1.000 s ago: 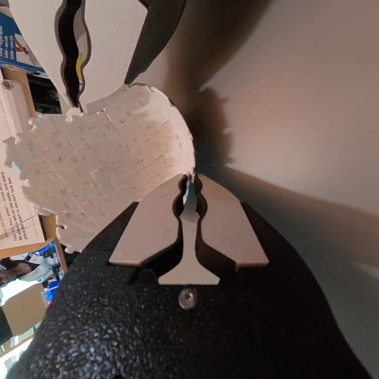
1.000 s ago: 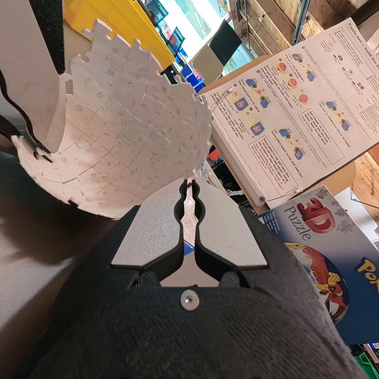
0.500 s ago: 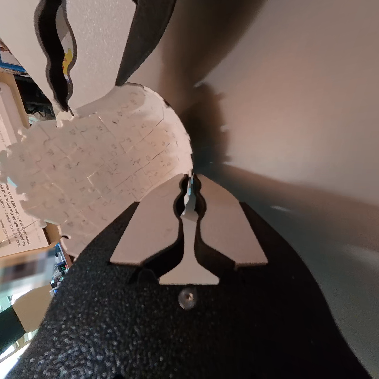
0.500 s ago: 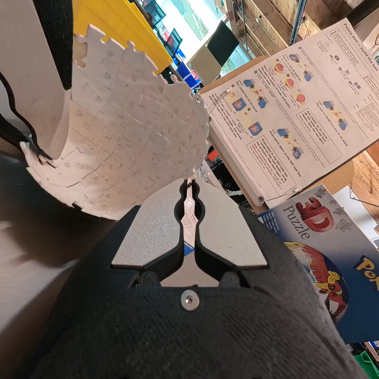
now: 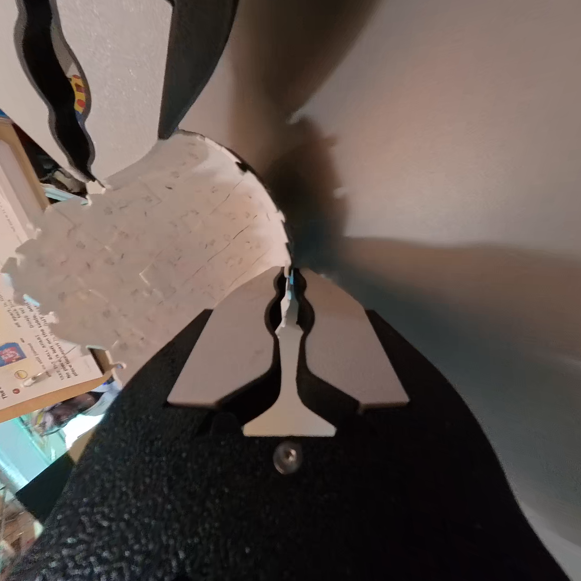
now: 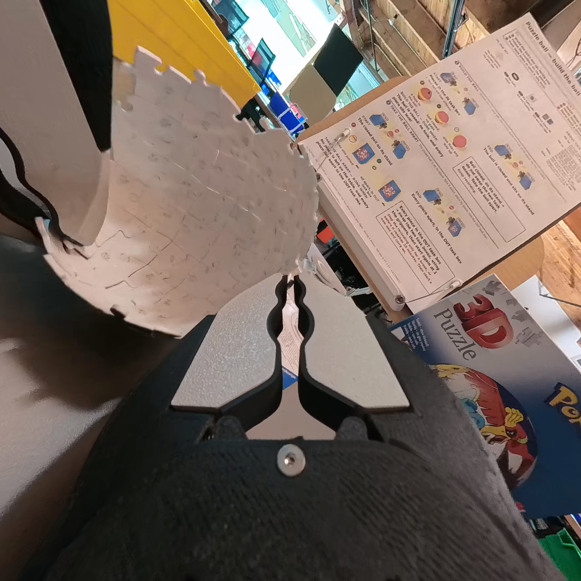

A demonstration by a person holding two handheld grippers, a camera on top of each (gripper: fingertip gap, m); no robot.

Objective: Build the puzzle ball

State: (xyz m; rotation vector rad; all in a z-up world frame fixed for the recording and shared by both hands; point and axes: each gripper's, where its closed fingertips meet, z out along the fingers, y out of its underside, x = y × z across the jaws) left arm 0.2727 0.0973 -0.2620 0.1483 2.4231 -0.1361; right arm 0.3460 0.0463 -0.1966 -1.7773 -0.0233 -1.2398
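Two grippers hold one half-built puzzle ball (image 6: 201, 204) — a white bowl-shaped shell of joined pieces, hollow side showing — above the grey bench (image 5: 440, 157). The left gripper (image 5: 289, 279) is nearly closed, pinching the shell's rim at its fingertips. The right gripper (image 6: 290, 278) is likewise almost closed on the opposite rim edge. Each gripper also shows in the other's view, reaching in from the upper left. Behind stand one instruction sheet (image 6: 456, 163), one blue puzzle box (image 6: 503, 393) and one yellow bin (image 6: 176, 47).

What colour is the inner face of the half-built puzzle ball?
White, best seen in the right wrist view: puzzle ball.
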